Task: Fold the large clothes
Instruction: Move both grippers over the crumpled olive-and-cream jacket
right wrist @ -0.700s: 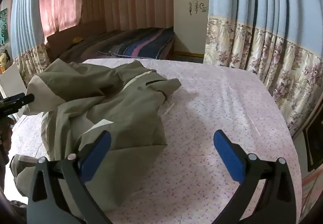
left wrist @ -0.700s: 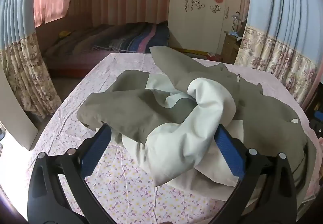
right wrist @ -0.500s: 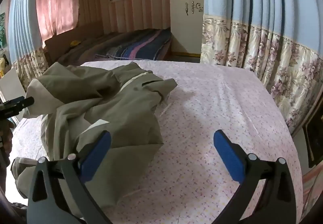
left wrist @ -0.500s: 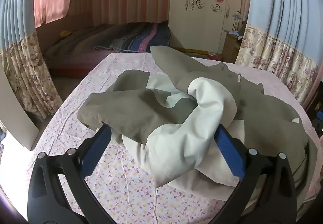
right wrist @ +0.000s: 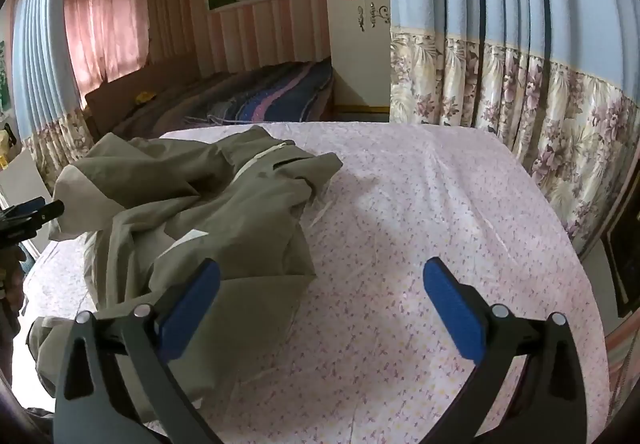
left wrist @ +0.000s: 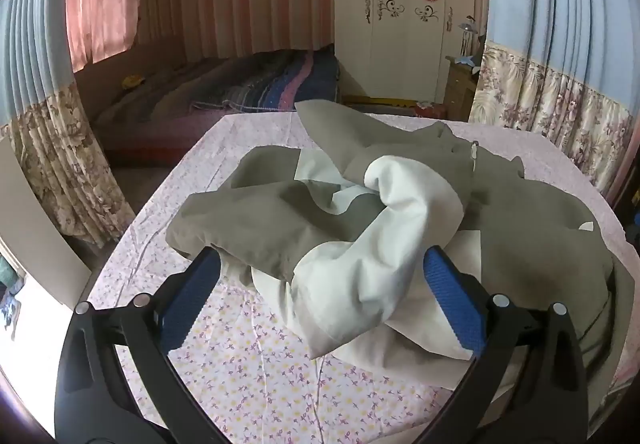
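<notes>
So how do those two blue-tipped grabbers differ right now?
The left gripper hangs over the crumpled olive and cream jacket, with a cream fold bunched between its fingers. The right gripper frames mostly bare floral bedsheet, and only its left finger overlaps the jacket's edge. The left one faces the heap's thickest part; the right one faces its flatter side. Both are wide open and grip nothing.

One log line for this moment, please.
left gripper: open, empty | right gripper: open, empty | jacket: crumpled, unfolded on table
</notes>
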`<state>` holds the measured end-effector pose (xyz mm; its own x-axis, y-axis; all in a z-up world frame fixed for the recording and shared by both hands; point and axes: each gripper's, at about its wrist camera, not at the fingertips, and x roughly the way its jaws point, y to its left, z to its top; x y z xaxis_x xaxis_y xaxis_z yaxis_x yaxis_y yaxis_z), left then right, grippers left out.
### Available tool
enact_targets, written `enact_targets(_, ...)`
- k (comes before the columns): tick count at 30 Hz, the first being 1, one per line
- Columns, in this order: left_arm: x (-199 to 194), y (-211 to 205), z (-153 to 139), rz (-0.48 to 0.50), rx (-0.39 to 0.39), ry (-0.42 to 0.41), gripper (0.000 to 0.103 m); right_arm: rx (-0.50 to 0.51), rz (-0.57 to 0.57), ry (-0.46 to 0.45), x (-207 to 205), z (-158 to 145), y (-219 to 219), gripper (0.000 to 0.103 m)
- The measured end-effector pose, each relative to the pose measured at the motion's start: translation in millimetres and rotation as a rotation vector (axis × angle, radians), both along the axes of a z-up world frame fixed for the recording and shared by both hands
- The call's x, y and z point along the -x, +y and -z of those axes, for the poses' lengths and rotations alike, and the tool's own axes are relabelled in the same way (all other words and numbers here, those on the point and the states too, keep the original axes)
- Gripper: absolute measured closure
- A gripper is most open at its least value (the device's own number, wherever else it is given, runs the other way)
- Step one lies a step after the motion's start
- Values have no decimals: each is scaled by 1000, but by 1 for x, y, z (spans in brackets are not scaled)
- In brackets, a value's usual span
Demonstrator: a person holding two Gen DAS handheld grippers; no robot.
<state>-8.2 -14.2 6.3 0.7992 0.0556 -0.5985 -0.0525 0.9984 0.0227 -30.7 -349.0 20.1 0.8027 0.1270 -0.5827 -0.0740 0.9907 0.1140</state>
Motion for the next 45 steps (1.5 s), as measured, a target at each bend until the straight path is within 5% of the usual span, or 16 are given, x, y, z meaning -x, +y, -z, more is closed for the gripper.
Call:
enact_targets(23, -7, -62, -34, -30, -109, -15, 3, -112, -27, -62, 7, 12, -56, 2)
enact_targets(34, -21, -79, -32, 8, -177, -22, 3, -81, 18, -81, 23, -9, -63, 2)
enact_targets(45, -23, -66, -29, 61, -149, -33, 3, -31, 105, -85, 33, -19, -52, 2)
